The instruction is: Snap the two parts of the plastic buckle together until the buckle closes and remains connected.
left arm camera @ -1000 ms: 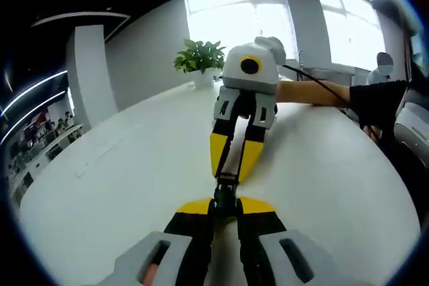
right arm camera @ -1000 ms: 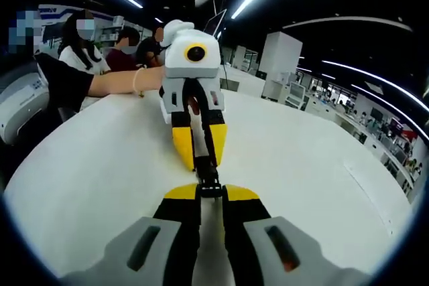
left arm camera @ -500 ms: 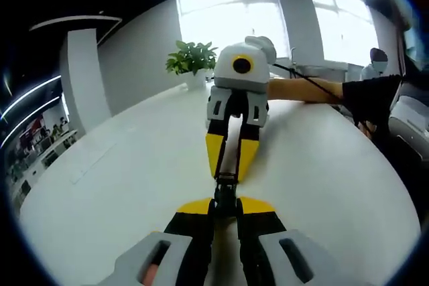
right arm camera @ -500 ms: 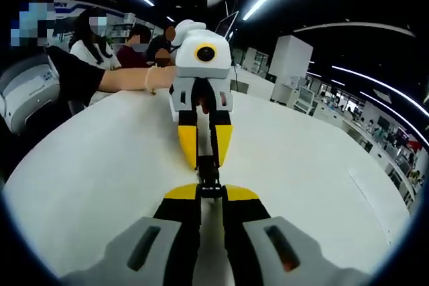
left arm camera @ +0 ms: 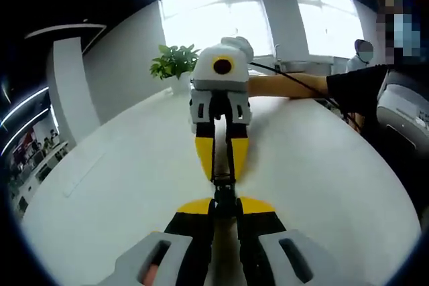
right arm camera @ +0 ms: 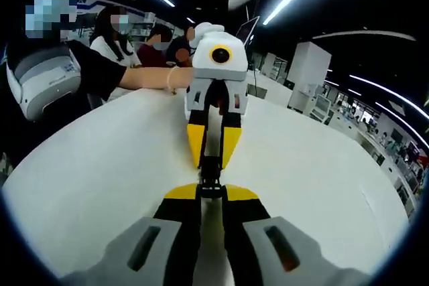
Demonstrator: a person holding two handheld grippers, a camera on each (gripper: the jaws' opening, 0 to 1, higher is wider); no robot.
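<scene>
The buckle (left arm camera: pixel 224 192) sits at centre, black, bridging both claws above the white tabletop (left arm camera: pixel 120 185). The left claw (left arm camera: pixel 225 207) is clenched on its near half at 6 o'clock; the right claw (left arm camera: pixel 221 165), reaching in from 12 o'clock, grips the far half. In the right gripper view the buckle (right arm camera: pixel 210 175) looks like one unbroken piece, so it seems mated or nearly so; whether the latch has clicked I cannot tell. Left: confirm it holds. A plant (left arm camera: pixel 173 63) stands at 11 o'clock.
</scene>
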